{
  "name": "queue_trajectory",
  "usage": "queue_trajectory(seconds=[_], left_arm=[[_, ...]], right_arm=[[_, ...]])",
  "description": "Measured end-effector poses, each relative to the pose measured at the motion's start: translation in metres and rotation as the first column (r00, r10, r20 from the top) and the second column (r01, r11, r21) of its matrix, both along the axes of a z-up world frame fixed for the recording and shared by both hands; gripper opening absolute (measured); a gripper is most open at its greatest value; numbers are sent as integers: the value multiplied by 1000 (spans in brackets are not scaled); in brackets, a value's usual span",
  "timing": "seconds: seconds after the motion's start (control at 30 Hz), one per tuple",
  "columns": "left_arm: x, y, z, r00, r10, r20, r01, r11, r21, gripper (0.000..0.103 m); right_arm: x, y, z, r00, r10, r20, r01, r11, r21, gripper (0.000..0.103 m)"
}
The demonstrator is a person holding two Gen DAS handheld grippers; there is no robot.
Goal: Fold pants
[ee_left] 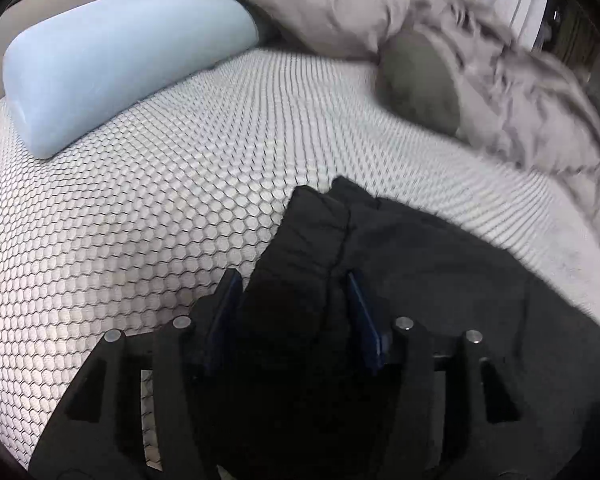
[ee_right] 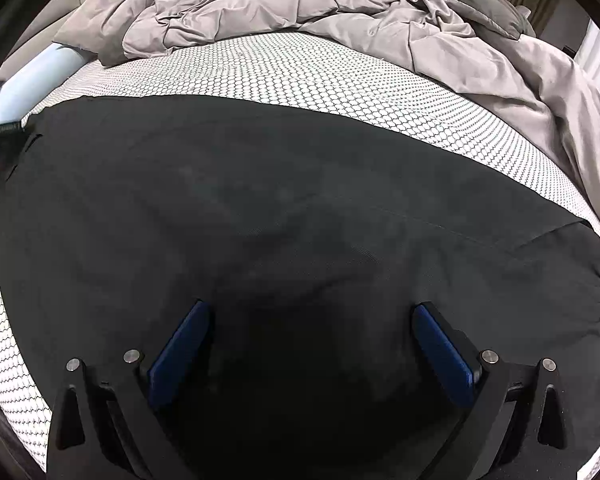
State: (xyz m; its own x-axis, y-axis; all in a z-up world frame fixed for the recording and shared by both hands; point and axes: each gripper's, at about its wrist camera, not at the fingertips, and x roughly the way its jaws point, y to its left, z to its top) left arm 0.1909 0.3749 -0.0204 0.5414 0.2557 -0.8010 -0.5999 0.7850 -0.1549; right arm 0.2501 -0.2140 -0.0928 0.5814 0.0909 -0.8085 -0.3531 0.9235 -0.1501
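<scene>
Left gripper point(ee_left: 292, 280): jaws partly apart, a bunched ridge of black cloth between the blue pads; whether the pads press on it cannot be told from the left wrist view.
Right gripper point(ee_right: 308, 320): jaws wide apart, poised over the flat cloth, nothing gripped between the pads.
Pants point(ee_right: 260, 208): black, spread broad and mostly flat on the bed, one hemmed edge at the right; in the left wrist view one end is gathered into a raised fold.
Mattress point(ee_left: 140, 208): white cover with a dark honeycomb pattern, under the pants.
Blue pillow point(ee_left: 112, 68): far left, on the mattress.
Grey duvet point(ee_right: 300, 8): rumpled, beyond the pants, running along the far and right sides of the bed.
</scene>
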Motion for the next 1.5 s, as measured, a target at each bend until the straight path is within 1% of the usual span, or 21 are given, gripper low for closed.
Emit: queue_trajectory(seconds=[0.13,0.2,0.23,0.27,0.3,0.33,0.37,0.43,0.47,0.5,0.57,0.63,0.73,0.83,0.93,1.03,1.17,1.27,1.37,1.43,1.5], left_arm=[[-33,-15,31,998,-15,62,15,1000,8,55],[-52,-40,52,992,-68,109,66,998,24,58],[-57,-51,61,988,-90,121,87,996,36,60],[-61,-70,69,983,-121,138,115,992,48,70],[-66,-95,74,972,-162,168,155,987,52,80],[-68,-123,73,956,-218,194,213,976,48,83],[-71,-145,72,941,-276,197,273,961,43,84],[-62,-207,54,884,-438,166,438,898,36,84],[-55,-238,43,836,-530,140,531,847,38,84],[-48,-264,32,803,-586,109,586,809,43,84],[-37,-298,17,754,-656,25,653,754,67,84],[-25,-315,-2,729,-681,-66,684,724,83,84],[-20,-314,-8,736,-676,-47,677,734,57,85],[-21,-315,-10,742,-669,-53,671,739,65,87],[-24,-312,-14,743,-665,-76,670,737,89,89],[-25,-315,-14,750,-658,-71,662,745,87,89],[-35,-322,9,726,-686,36,684,727,58,89],[-32,-340,25,713,-695,91,687,719,105,89],[-22,-353,35,731,-667,141,649,745,154,88],[-23,-355,45,738,-640,215,613,768,184,87],[-34,-350,62,713,-611,346,579,790,202,87]], right_arm=[[-1,3,2,1000,-4,-2,4,1000,1,103],[-4,9,6,1000,20,-9,-19,1000,24,103],[-6,14,8,999,41,-11,-40,998,39,103],[-9,20,10,998,62,-12,-61,997,51,103],[-13,29,12,996,92,-12,-91,994,67,103],[-17,39,14,991,132,-11,-131,988,82,103],[-22,49,14,985,171,-12,-169,981,98,103],[-28,66,11,974,226,-25,-222,969,112,103],[-30,72,7,969,244,-35,-239,966,101,103],[-32,78,2,965,257,-44,-254,965,65,103],[-36,73,-5,957,284,-56,-283,959,21,103],[-40,49,-4,957,284,-59,-284,959,0,103],[-48,-12,-4,967,248,-54,-250,967,-43,102],[-57,-85,-5,989,137,-57,-138,990,-14,102],[-62,-150,-2,998,-53,-33,52,998,-26,102],[-61,-178,4,979,-202,-22,202,979,-26,103],[-64,-156,29,984,-161,76,161,987,12,103],[-56,-118,42,988,-90,126,84,995,53,103],[-36,-69,33,995,-44,93,43,999,16,103],[-27,-42,19,998,-3,67,7,997,-71,103],[-27,-32,10,997,25,68,-17,993,-116,103]])
